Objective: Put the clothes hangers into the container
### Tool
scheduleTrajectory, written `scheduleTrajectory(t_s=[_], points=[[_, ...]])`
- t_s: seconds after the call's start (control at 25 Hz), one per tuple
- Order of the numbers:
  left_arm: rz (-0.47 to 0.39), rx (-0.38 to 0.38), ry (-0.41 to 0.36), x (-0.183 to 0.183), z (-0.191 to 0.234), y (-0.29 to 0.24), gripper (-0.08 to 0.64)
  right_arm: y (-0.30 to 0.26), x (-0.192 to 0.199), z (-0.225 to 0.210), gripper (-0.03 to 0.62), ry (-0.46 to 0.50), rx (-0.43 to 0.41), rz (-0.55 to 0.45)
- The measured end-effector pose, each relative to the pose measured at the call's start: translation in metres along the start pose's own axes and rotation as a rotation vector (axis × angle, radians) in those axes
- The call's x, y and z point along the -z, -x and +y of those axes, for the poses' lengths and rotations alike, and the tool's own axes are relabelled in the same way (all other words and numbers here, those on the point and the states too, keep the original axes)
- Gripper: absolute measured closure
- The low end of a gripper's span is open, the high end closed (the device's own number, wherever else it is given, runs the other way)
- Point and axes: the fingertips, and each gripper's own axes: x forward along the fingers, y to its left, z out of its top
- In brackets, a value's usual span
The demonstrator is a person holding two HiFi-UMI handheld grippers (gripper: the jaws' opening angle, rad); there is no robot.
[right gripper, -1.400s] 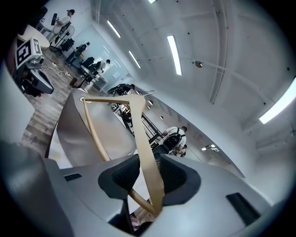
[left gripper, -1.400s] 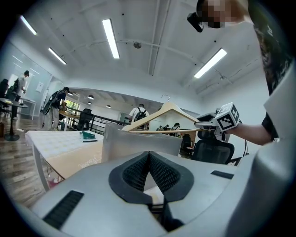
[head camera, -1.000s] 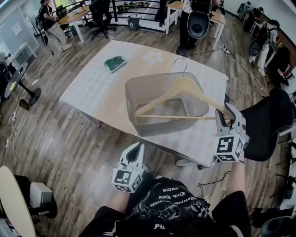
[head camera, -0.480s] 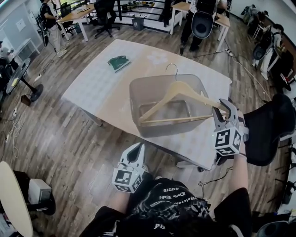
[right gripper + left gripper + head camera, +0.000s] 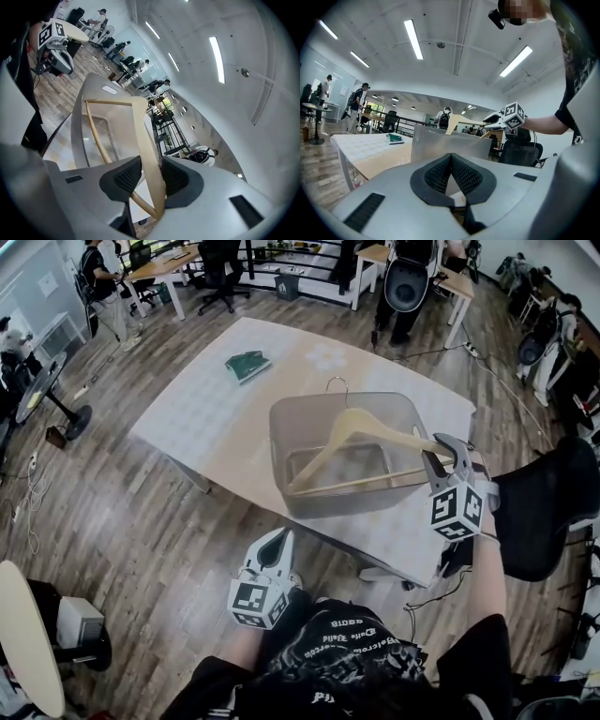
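Two claws: the left claw [image 5: 275,542] hangs low, short of the near edge of the worktop [image 5: 211,423]. The right claw [image 5: 442,454] is up at the right side of the container [image 5: 328,507].
Left claw state: its own view shows the dark pads [image 5: 436,173] pressed together with nothing between them.
Right claw state: it is pinching the wooden hanger [image 5: 149,154] by one end of its shoulder. Its own view shows a pad on each side of the pale wood.
Hanger position: in the head view it slants across the container's open top. The held end is high at the right and the other end is lower, toward the front-left corner. The wire hook [image 5: 335,383] is over the far rim. Whether the low end touches the inside I cannot tell.
Container: a translucent grey bin, standing on the worktop close to its near edge.
Head view only: the whole layout, plus a green item [image 5: 247,365] lying well apart on the far side of the worktop and a black chair [image 5: 544,502] beside the right arm.
Left claw view only: the container's side wall seen level. The hanger's peak rises above its rim, and the right claw's marker cube [image 5: 513,115] is beyond.
Right claw view only: the grip itself, and the hanger's lower bar running out over the container's floor.
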Motion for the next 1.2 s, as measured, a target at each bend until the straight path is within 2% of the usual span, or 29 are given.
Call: scheduleTrajectory(t_s=[0.92,1.2], points=[[0.019,-0.039,0.011,-0.003,0.029,-0.011,0.54,-0.082,-0.024,0.031,0.451,0.19,-0.214,-0.008],[0.027,-0.05,0.01,-0.005,0.04,-0.018,0.54,-0.104,-0.024,0.029,0.451,0.2,-0.233,-0.01]])
